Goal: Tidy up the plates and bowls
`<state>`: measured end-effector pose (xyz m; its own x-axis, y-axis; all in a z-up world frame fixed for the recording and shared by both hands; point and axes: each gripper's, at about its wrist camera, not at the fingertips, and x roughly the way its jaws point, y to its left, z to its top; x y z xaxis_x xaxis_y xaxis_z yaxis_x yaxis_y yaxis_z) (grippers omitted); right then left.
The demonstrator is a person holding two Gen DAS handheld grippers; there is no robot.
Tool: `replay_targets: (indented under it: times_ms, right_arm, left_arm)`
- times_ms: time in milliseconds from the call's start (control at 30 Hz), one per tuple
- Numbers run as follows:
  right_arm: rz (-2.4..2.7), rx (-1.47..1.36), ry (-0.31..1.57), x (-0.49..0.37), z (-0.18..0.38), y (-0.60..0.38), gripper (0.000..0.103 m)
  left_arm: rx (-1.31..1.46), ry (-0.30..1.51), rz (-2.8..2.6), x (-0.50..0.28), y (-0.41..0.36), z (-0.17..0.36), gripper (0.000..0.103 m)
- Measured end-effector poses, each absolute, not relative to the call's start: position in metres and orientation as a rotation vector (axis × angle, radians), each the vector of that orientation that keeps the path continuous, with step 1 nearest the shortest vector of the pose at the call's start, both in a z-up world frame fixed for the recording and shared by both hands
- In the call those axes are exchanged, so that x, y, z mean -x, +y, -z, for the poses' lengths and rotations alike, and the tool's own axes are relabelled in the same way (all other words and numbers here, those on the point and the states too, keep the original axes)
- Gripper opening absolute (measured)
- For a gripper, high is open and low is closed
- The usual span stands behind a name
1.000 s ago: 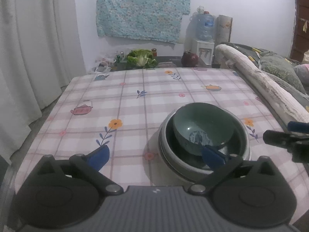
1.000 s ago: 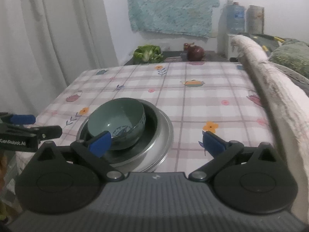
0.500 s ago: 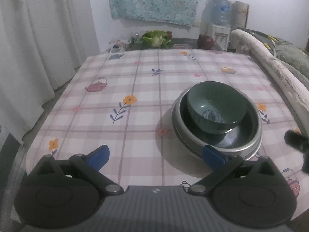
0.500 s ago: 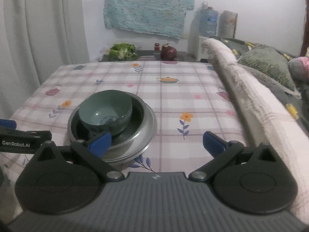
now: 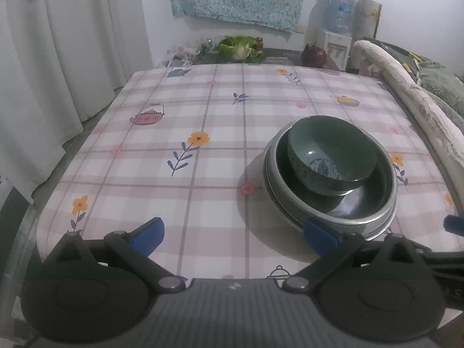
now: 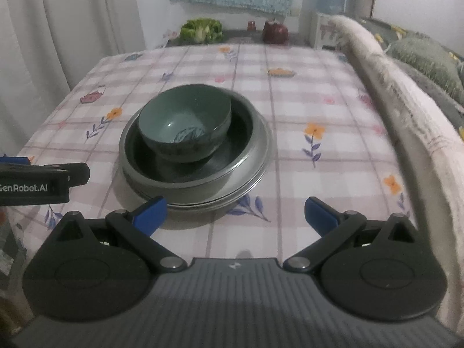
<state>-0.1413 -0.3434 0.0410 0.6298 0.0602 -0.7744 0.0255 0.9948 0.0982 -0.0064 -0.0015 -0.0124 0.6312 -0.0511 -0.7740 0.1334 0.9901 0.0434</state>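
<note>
I see the green bowl (image 5: 330, 159) sitting inside a dark shallow dish (image 5: 365, 203), and this dish rests on the metal plates (image 6: 249, 185), so the stack is on the tabletop (image 5: 203, 116) at about 2 o'clock from my left gripper (image 5: 233, 233) and at about 11 o'clock from my right gripper (image 6: 235, 213). The bowl leans toward the far-left rim of the dish and is not centred. Both pairs of jaws stand wide and hold nothing. Each gripper hovers near the front edge of the tabletop, apart from the stack. I judge the nesting is made to save space, smaller inside bigger, and the task looks nearly finished. The bowl's lean could let it slide if the stack is moved.
</note>
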Motion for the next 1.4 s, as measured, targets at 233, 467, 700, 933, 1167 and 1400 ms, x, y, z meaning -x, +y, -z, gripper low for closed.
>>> replay_targets:
  times_ms: [233, 467, 700, 933, 1167, 1400]
  right_arm:
    - [-0.027, -0.131, 0.913, 0.1359, -0.0352, -0.3395, 0.102]
    - [-0.022, -0.131, 0.925, 0.1338, -0.0338, -0.3394, 0.102]
    - [-0.016, -0.127, 0.923, 0.1338, -0.0325, -0.3404, 0.102]
    - [-0.009, -0.126, 0.924, 0.1340, -0.0329, -0.3429, 0.102]
    - [-0.010, -0.126, 0.924, 0.1339, -0.0333, -0.3439, 0.102]
    - [-0.007, -0.124, 0.923, 0.1339, -0.0330, -0.3440, 0.102]
  left_arm:
    - [-0.102, 0.907, 0.105, 0.0027, -0.0015, 0.0170, 0.103]
    - [-0.103, 0.911, 0.105, 0.0013, -0.0018, 0.0180, 0.103]
    - [-0.105, 0.919, 0.107, -0.0001, -0.0017, 0.0200, 0.103]
    - [-0.106, 0.927, 0.105, -0.0002, -0.0022, 0.0218, 0.103]
    - [-0.108, 0.928, 0.104, -0.0001, -0.0027, 0.0226, 0.103]
    - [-0.109, 0.931, 0.103, -0.0004, -0.0031, 0.0227, 0.103]
